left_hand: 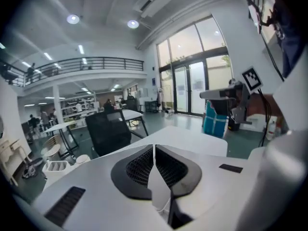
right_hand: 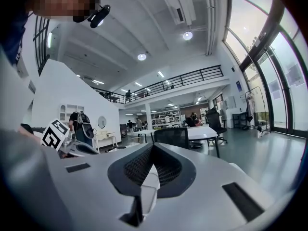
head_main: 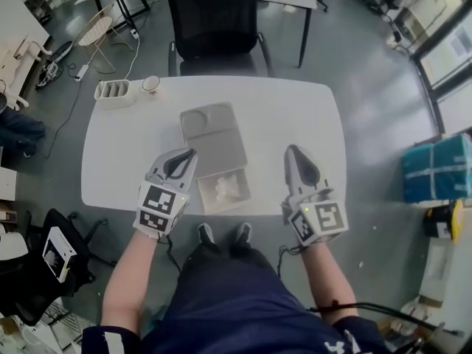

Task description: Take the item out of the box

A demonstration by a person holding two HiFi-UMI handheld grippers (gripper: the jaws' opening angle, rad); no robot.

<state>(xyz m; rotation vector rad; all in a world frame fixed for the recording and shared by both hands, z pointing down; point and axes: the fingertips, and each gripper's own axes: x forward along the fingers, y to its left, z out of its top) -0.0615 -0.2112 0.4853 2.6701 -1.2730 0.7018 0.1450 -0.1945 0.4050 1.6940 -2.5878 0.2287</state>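
A grey box (head_main: 217, 150) lies in the middle of the white table (head_main: 295, 116). Its near end is open, and a crumpled white item (head_main: 228, 189) rests inside. My left gripper (head_main: 193, 153) hovers just left of the box, tip beside its left wall, jaws shut with nothing between them. In the left gripper view the left gripper (left_hand: 154, 146) has its jaws together and looks over the table into the room. My right gripper (head_main: 290, 148) sits to the right of the box, apart from it. The right gripper (right_hand: 153, 145) is shut and empty too.
A white slotted holder (head_main: 112, 92) and a small round object (head_main: 151, 84) stand at the table's far left corner. A black chair (head_main: 214, 24) is pushed up to the far edge. The person's legs and shoes are at the near edge.
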